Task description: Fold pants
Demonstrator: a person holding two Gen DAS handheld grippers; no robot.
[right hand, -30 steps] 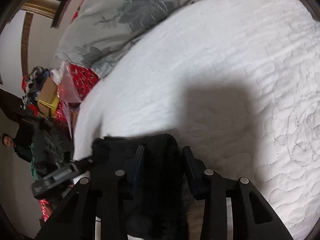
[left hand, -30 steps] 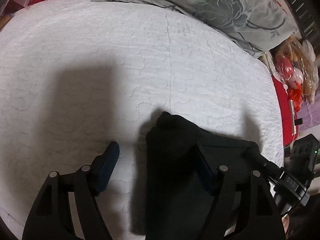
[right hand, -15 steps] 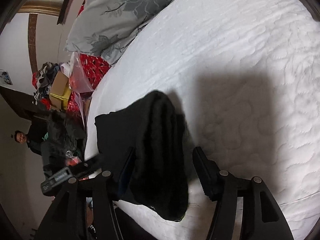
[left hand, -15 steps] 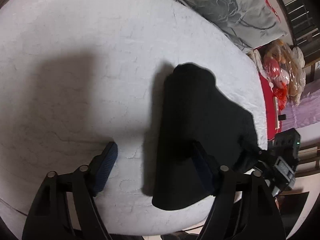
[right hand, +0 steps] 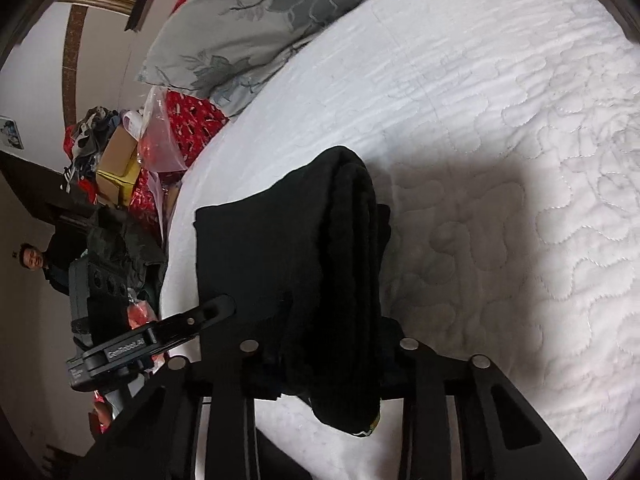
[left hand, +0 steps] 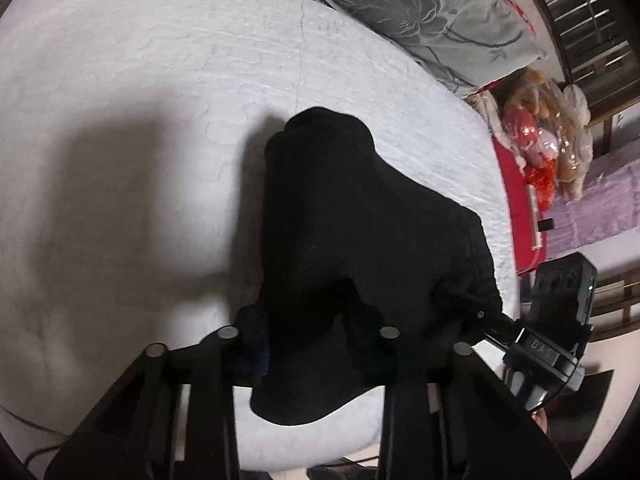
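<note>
On white quilted bedcover [left hand: 160,128], near its front edge: black pants [left hand: 340,232], folded into a thick bundle, one end overhanging the edge. Left gripper [left hand: 304,332] just closed, clamped on the near end of the bundle. Right gripper [right hand: 332,344] likewise just closed, clamped on the stacked folds at the same end. Grey floral pillow [right hand: 256,20] at the far side of the bed, well apart from the bundle. Bagged clutter [left hand: 548,140] beside the bed.
</note>
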